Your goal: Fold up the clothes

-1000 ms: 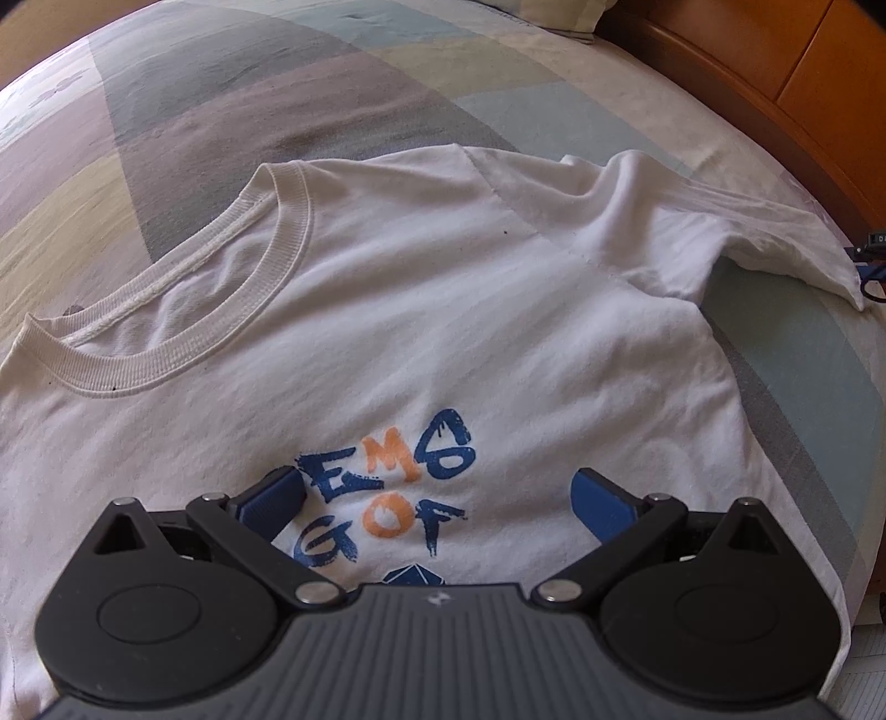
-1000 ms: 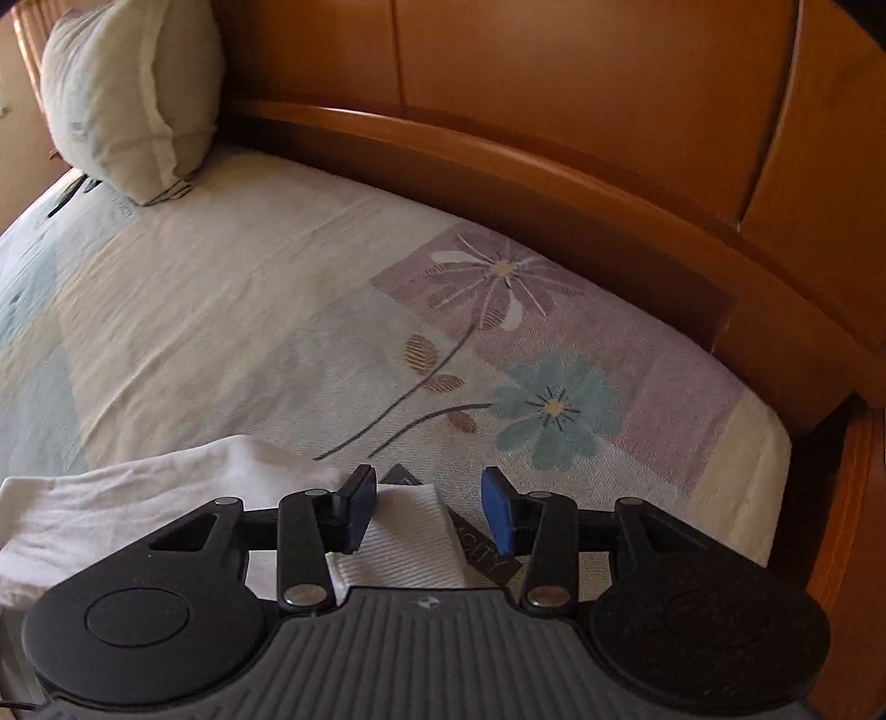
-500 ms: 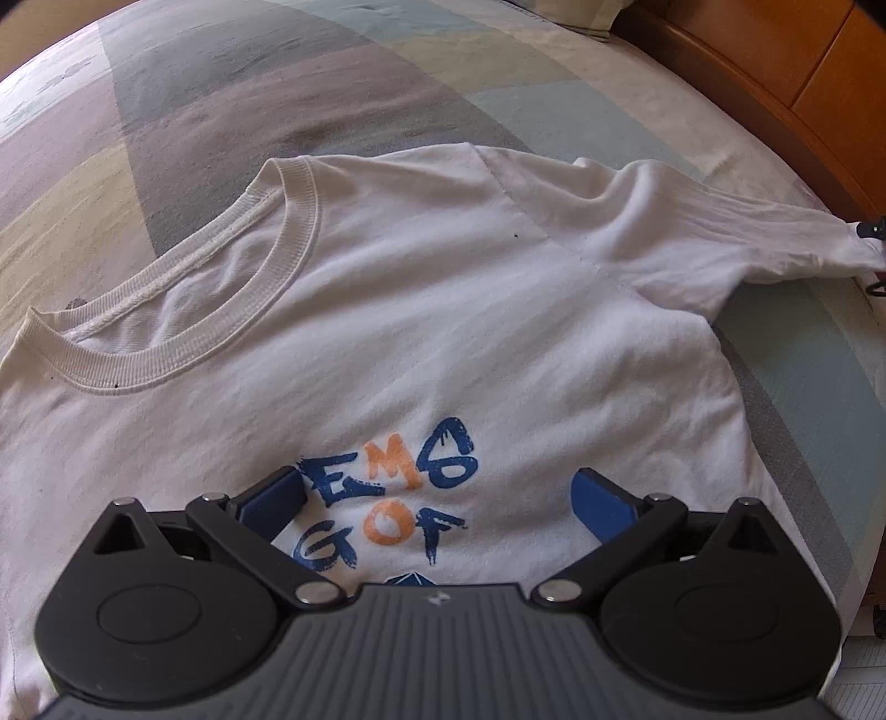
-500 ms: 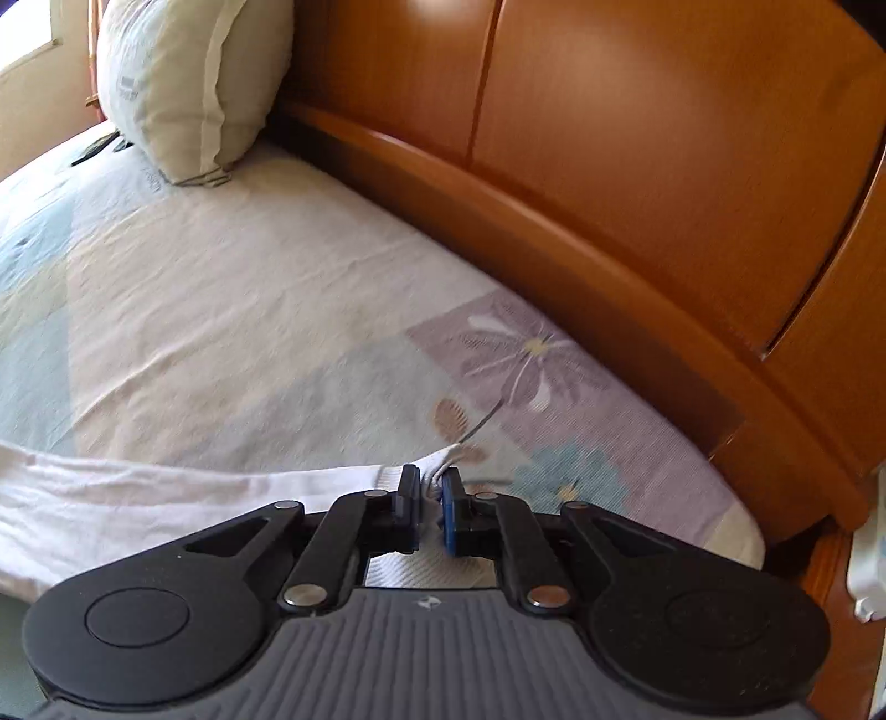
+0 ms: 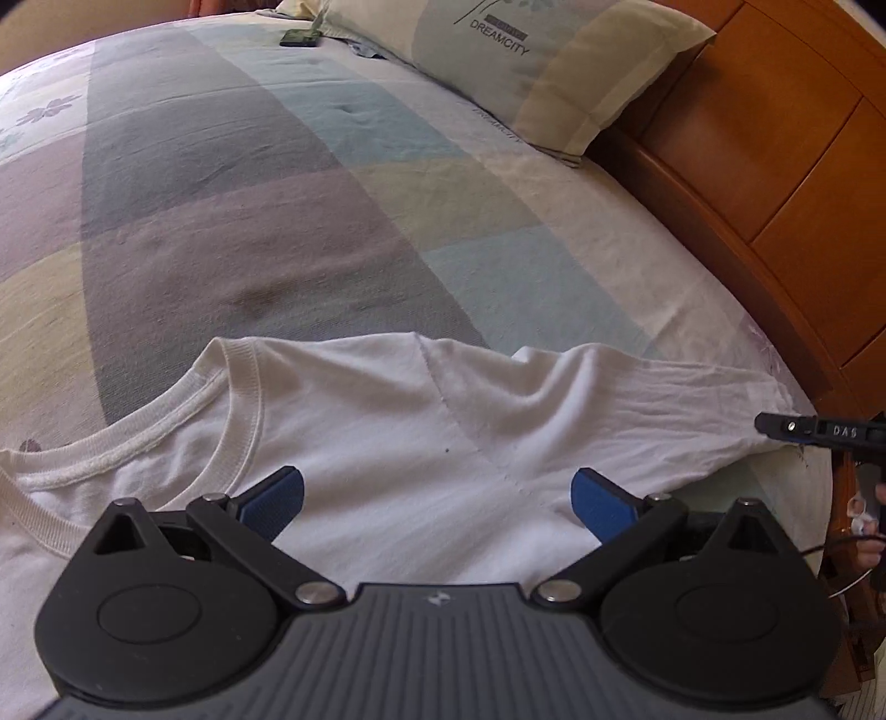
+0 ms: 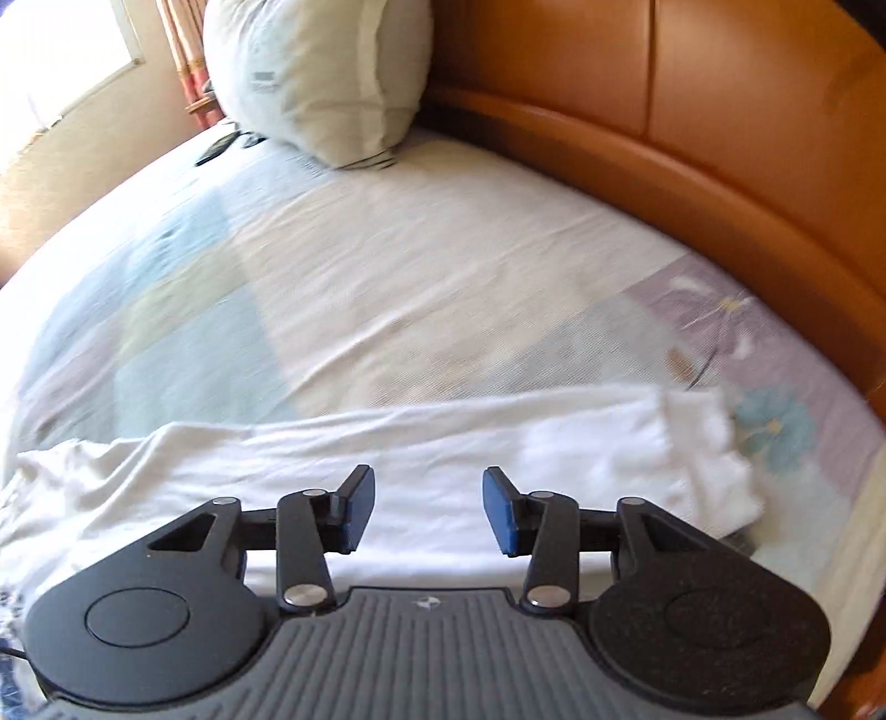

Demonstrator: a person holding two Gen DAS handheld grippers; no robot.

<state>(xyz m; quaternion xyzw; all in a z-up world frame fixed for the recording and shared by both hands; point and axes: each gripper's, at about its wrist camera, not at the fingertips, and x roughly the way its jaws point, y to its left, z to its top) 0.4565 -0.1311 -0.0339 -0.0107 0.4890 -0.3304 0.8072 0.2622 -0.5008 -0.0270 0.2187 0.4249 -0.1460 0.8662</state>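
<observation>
A white T-shirt lies flat, front up, on the bed. Its ribbed collar is at the left of the left wrist view, and one sleeve stretches out to the right. My left gripper hovers open over the shoulder area, nothing between its blue pads. In the right wrist view the same sleeve lies stretched out, its cuff at the right. My right gripper stands open just above the sleeve. The tip of the right gripper shows at the sleeve's end in the left wrist view.
The bed has a patchwork sheet in pastel blocks. A pillow lies near the curved wooden headboard. A second pillow leans by the headboard. A small dark object lies near the far pillow.
My right gripper was shut on the sleeve's cuff, pulled the sleeve out straight, and has now opened and let it go. My left gripper moved up from the printed chest to the shoulder.
</observation>
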